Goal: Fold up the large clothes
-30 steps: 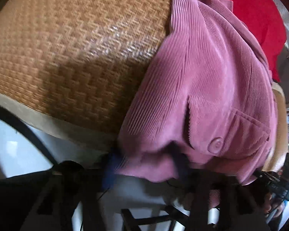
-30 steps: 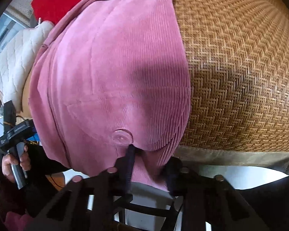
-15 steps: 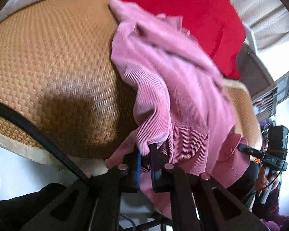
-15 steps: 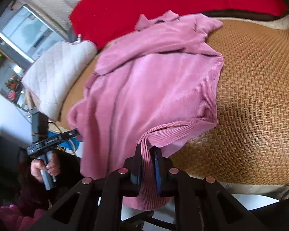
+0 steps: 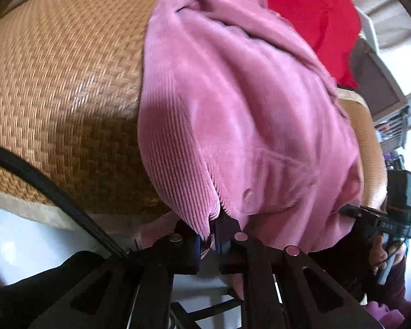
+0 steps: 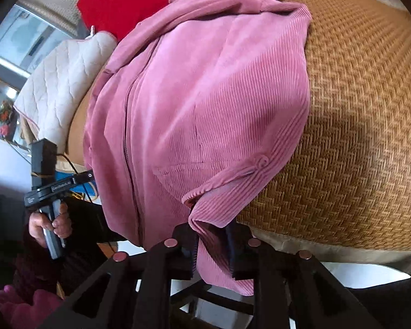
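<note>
Corduroy jacket: pink, lay spread over the woven mat, its near hem hanging past the mat's edge.
Left claw: pressed together on a fold of the jacket's near hem.
Right claw: fingers somewhat parted with the other hem corner hanging between them; I cannot tell whether it pinched the cloth.
Button: on a pocket flap near the right corner.
Red cloth: beyond the jacket's collar.
Quilted white pad: beside the jacket.
</note>
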The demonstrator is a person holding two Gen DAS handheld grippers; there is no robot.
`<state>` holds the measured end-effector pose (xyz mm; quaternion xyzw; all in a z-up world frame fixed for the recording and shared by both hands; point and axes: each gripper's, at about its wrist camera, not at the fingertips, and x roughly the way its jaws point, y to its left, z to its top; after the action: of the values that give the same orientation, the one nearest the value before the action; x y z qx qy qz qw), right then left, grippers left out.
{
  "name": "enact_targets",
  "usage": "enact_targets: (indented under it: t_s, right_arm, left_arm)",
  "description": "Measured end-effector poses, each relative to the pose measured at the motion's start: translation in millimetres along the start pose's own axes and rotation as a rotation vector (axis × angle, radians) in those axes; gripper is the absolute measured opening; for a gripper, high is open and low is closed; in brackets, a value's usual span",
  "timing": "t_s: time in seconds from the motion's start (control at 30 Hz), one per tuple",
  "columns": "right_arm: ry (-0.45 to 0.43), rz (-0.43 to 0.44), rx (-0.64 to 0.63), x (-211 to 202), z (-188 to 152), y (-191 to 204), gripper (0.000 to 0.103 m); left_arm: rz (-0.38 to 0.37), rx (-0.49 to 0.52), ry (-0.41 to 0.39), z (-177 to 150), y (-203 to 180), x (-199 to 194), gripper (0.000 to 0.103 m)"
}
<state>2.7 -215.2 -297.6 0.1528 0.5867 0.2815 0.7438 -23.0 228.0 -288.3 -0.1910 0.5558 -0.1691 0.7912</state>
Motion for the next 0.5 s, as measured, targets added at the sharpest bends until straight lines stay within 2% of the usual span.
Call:
enact_targets:
  t_s: [0.03,0.1,0.23,0.37,0.47,0.5]
  right_arm:
    - [-0.006,0.007,0.001,-2.9,0.7,-1.8,0.012]
    - [-0.038,0.034,-0.008,-19.1,8.3,-1.0,0.01]
    - [-0.138,0.104,-0.001,-58.7,38.9,-1.7,0.01]
    - [-0.279,0.138,0.014,-94.9,88.4,-7.0,0.009]
    - [-0.389,0.151,0.054,-113.6,136.7,-18.6,0.009]
    - [-0.429,0.145,0.073,-116.6,152.6,-22.9,0.009]
  left_arm:
    - [-0.049,-0.014,-0.009,1.4,-0.2,-8.3,0.007]
    - [-0.122,-0.011,-0.04,8.3,-5.5,-28.9,0.006]
    - [-0.198,0.05,-0.147,43.1,-25.7,-82.9,0.006]
    - [-0.25,0.054,-0.244,101.7,-33.5,-122.7,0.007]
    - [-0.237,0.051,-0.326,149.9,-31.8,-127.8,0.007]
    - [-0.225,0.041,-0.348,171.6,-34.0,-112.9,0.007]
